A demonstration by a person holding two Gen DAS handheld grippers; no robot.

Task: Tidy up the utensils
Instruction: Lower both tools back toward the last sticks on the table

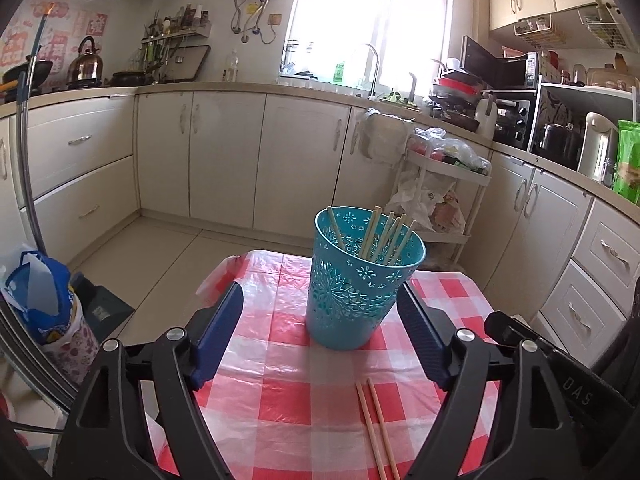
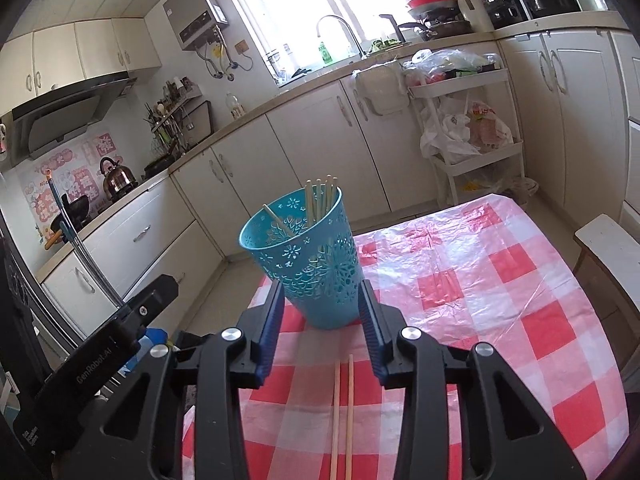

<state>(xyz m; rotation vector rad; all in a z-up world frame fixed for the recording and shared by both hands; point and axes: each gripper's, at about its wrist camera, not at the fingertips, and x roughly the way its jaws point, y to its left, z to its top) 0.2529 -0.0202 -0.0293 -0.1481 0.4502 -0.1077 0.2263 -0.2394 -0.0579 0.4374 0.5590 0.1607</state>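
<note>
On the checked tablecloth [image 2: 460, 280] a teal cup [image 2: 316, 264] stands upright, already holding several chopsticks [image 2: 320, 198]; one loose pair [image 2: 343, 412] lies side by side just in front of it. Left gripper [image 1: 320, 332]: jaws spread wide, empty. Right gripper [image 2: 322, 328]: jaws partly apart, empty, the pair lying below its gap. Advice: close across both sticks near mid-length, lift them level, then tip them upright over the rim.

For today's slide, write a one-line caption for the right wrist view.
Open right claw faces a teal cup of chopsticks; one loose pair lies on the checked cloth.
</note>
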